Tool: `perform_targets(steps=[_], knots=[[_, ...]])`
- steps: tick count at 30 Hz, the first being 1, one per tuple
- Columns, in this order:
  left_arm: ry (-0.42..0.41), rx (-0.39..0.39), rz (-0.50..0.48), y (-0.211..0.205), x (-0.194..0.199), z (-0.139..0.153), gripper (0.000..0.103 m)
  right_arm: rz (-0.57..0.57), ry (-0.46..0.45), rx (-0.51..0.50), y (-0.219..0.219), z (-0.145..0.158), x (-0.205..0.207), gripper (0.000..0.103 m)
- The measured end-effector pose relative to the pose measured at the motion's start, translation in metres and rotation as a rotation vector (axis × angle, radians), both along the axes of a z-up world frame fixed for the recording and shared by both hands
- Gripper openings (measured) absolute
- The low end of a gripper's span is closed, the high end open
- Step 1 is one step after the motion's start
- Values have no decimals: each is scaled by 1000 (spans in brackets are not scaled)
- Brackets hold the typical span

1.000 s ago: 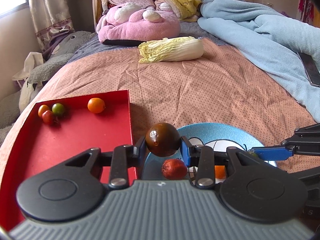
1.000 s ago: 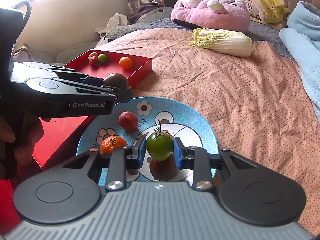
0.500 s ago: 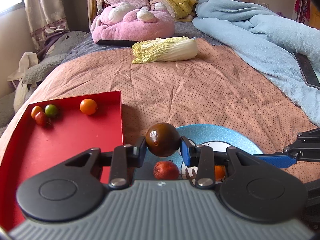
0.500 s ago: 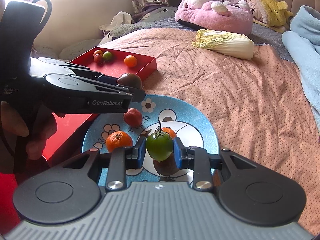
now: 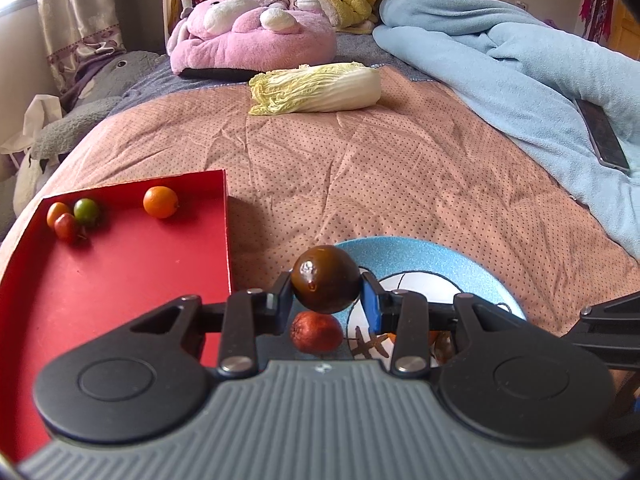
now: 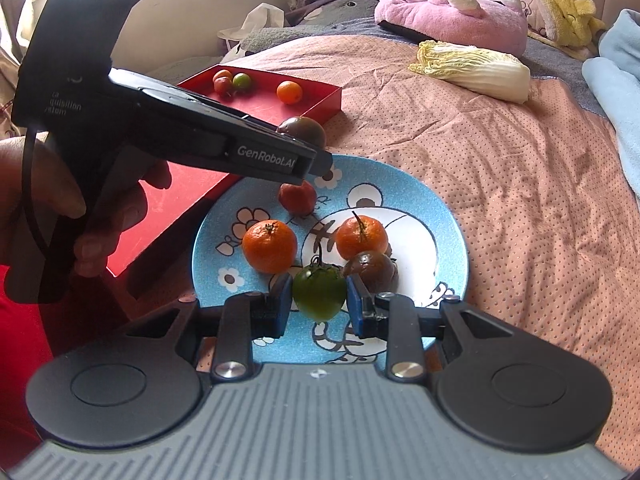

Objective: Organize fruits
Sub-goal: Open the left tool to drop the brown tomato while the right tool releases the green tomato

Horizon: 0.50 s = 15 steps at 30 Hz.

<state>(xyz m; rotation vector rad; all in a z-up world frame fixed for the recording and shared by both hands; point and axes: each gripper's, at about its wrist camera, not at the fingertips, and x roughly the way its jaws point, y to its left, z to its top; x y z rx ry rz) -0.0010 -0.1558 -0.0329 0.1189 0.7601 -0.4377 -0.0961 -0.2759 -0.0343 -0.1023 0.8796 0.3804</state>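
We start at the left, where the red tray (image 5: 120,272) lies on the dotted pink bedspread (image 5: 400,168). In its far corner we see a cluster of three small fruits: an orange cherry tomato (image 5: 57,213), a red one (image 5: 66,227) and a green one (image 5: 86,210), touching each other. A small orange fruit (image 5: 160,201) sits apart from them, near the far wall.

Moving right, the left gripper (image 5: 326,294) has a dark brown tomato (image 5: 326,278) between its blue pads, lifted over the gap between tray and plate. Its jaws have just been opening a touch, yet the pads look pressed on the fruit (nothing has slipped). A hand (image 6: 80,216) wraps the handle in the right wrist view.

Below it the blue cartoon plate (image 6: 436,216) rests just beside the tray. On it we count a reddish fruit (image 6: 297,198) at the far side, two mandarins (image 6: 269,246) (image 6: 361,238) in the middle and a dark tomato (image 6: 372,272) touching the second mandarin.

Now the right gripper (image 6: 319,300): clamped tight on a green tomato (image 6: 319,292), stem up, held above the plate's near half.

Farther right and back, a napa cabbage (image 6: 474,70) lies on the bedspread, a pink plush (image 6: 452,12) behind it and a light blue blanket (image 5: 520,68) along the right edge.
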Motion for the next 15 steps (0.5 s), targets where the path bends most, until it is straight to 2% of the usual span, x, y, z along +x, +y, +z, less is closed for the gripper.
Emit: perform_targets(steps=[5,6,7,9,15], knots=[[10,-6,-4,-1,1,0,40,6,1,1,4,-3,2,34],[8,-12,-3,0,1,1,44,5,1,3,4,-4,3,34],[2,-16,0,0,1,2,55,6,2,4,5,-4,4,34],[-14,-21,12,1,0,4,66,10,2,1,6,-5,5,34],[-13,-38,37,6,3,7,66,19,8,-2,8,-9,6,34]])
